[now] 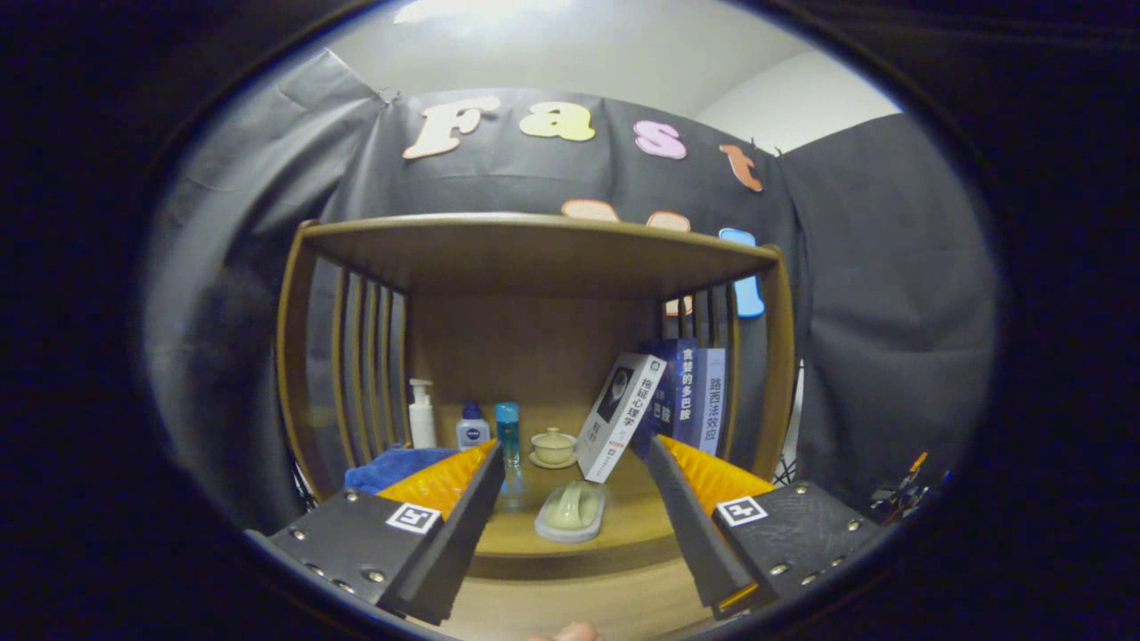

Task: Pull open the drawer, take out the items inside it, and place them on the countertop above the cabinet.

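Wooden shelving fills the booth ahead, its countertop (570, 534) level with the gripper (570, 450), whose fingers stand wide apart and hold nothing. Just ahead, at 12 o'clock between the fingers, lies a pale green item (572, 511), its long axis running away from the tool. Beyond it sit a lidded cup (554, 447) and a blue bottle (507, 436). At 1 o'clock books (650, 405) lean; at 11 o'clock a blue cloth (392, 467) and pump bottle (421, 414) stand. No drawer can be made out; it probably lies below the countertop, toward 6 o'clock, so the tool would need to drop.
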`<state>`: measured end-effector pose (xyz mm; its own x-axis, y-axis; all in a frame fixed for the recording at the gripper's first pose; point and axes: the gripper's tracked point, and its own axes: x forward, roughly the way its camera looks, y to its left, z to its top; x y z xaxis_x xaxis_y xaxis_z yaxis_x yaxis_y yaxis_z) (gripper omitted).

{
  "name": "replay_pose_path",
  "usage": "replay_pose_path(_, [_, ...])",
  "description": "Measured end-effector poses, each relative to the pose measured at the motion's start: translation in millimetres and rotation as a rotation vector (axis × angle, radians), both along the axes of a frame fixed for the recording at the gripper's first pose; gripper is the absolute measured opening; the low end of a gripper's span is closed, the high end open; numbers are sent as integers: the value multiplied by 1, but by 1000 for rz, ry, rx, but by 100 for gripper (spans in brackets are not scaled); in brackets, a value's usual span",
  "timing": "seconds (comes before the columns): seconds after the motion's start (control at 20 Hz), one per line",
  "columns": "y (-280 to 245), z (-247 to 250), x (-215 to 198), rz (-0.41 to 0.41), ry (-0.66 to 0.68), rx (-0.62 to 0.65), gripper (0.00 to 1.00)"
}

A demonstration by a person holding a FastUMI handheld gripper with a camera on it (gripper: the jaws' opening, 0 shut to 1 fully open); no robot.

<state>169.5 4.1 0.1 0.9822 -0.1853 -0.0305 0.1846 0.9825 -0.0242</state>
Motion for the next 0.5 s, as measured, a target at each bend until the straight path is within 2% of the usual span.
replay_pose_path(0.1, [8, 4, -25, 21, -44, -13, 97])
replay_pose_path(0.5, [12, -55, -97, 36, 7, 8, 98])
